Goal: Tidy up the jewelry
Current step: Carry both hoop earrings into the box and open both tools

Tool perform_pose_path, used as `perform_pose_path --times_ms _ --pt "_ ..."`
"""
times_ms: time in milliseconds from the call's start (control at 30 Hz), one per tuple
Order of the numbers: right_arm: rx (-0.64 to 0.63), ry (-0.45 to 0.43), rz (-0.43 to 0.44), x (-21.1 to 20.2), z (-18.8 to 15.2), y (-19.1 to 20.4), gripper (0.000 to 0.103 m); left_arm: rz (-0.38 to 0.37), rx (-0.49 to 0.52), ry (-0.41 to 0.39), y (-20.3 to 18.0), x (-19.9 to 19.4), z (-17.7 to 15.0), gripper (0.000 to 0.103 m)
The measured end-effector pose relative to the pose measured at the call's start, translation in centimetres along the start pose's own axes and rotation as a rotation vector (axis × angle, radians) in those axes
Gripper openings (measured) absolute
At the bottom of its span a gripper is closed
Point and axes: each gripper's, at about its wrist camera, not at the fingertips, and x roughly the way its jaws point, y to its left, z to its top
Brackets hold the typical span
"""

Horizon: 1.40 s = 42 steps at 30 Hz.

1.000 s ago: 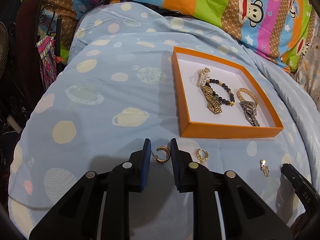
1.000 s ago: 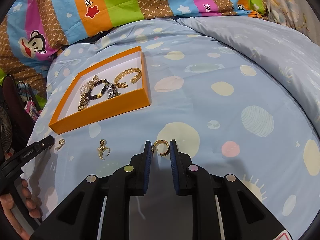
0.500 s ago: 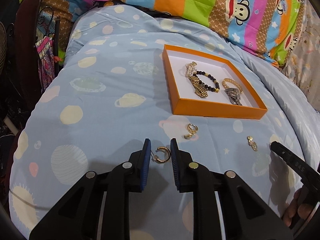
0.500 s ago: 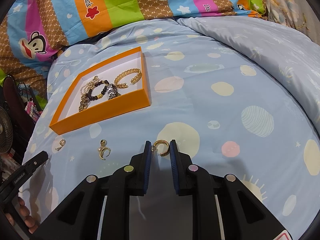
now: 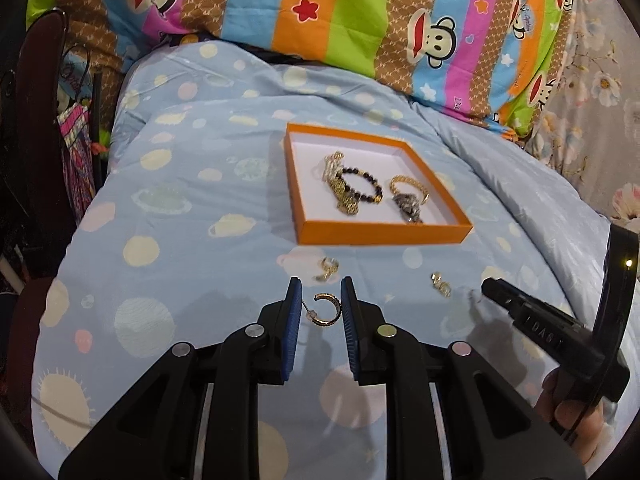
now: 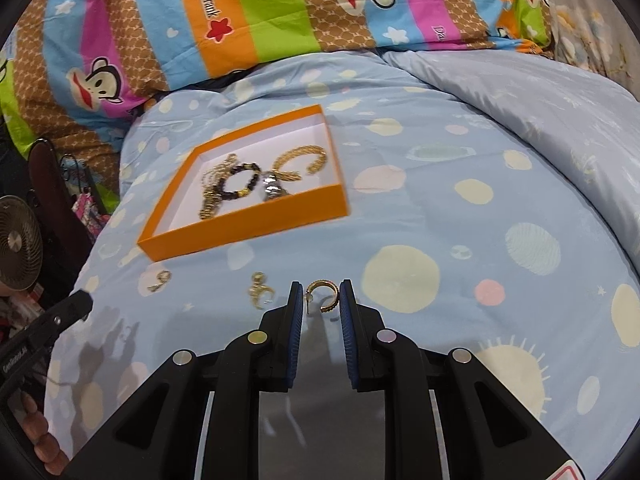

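Note:
My left gripper (image 5: 320, 300) is shut on a gold hoop earring (image 5: 327, 309), held above the blue bedspread. My right gripper (image 6: 319, 298) is shut on a second gold hoop earring (image 6: 323, 294), also lifted off the bed. An orange tray (image 5: 384, 236) with a white floor holds several bracelets, among them a black bead bracelet (image 5: 362, 188) and a gold chain bracelet (image 5: 408, 186); it also shows in the right wrist view (image 6: 248, 226). Two small gold earrings lie on the bedspread in front of the tray (image 5: 327, 269) (image 5: 440, 285), seen again in the right wrist view (image 6: 160, 280) (image 6: 260, 290).
A striped cartoon-monkey pillow (image 5: 360, 12) lies behind the tray. The bed's left edge drops to a dark chair (image 5: 36, 120) and a fan (image 6: 18, 242). The other gripper's black tip shows at the right (image 5: 532, 316) and at the left (image 6: 48, 324).
Both grippers have pulled back and risen with their earrings. The tray looks farther away in the left view, and the right wrist view has shifted left toward the tray.

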Motion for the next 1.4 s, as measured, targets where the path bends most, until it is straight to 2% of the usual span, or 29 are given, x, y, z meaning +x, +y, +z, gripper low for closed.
perform_pose_path --times_ms 233,467,767,1033,1067,1133,1200,1300,1400 --pt "-0.029 -0.068 0.04 -0.5 3.9 1.6 0.018 0.003 0.025 -0.077 -1.1 0.3 4.6 0.019" --pt "-0.041 -0.101 0.031 1.9 7.6 2.3 0.018 0.01 0.045 -0.096 -2.5 4.2 8.2 0.019" --pt "-0.046 -0.064 0.015 6.6 9.0 2.1 0.018 0.028 0.051 -0.024 -3.0 10.6 8.4 0.019" --pt "-0.053 -0.068 0.013 7.8 8.5 2.0 0.018 0.024 0.039 -0.026 -2.4 11.9 8.0 0.021" --pt "-0.054 -0.072 0.015 7.8 8.5 2.0 0.018 0.024 0.037 -0.025 -2.4 12.0 8.0 0.022" --pt "-0.05 -0.092 0.008 7.6 8.3 1.9 0.02 0.032 0.027 -0.027 -2.2 12.1 7.9 0.037" --pt "-0.032 -0.111 0.009 7.3 8.2 1.5 0.026 0.049 0.013 -0.046 -1.9 11.9 7.9 0.056" --pt "0.002 -0.157 0.017 6.3 8.1 0.7 0.035 0.054 -0.01 -0.075 -1.3 11.2 8.0 0.059" --pt "0.021 -0.188 0.01 4.9 7.5 -0.2 0.035 0.046 -0.047 -0.1 -0.3 9.9 8.0 0.059"
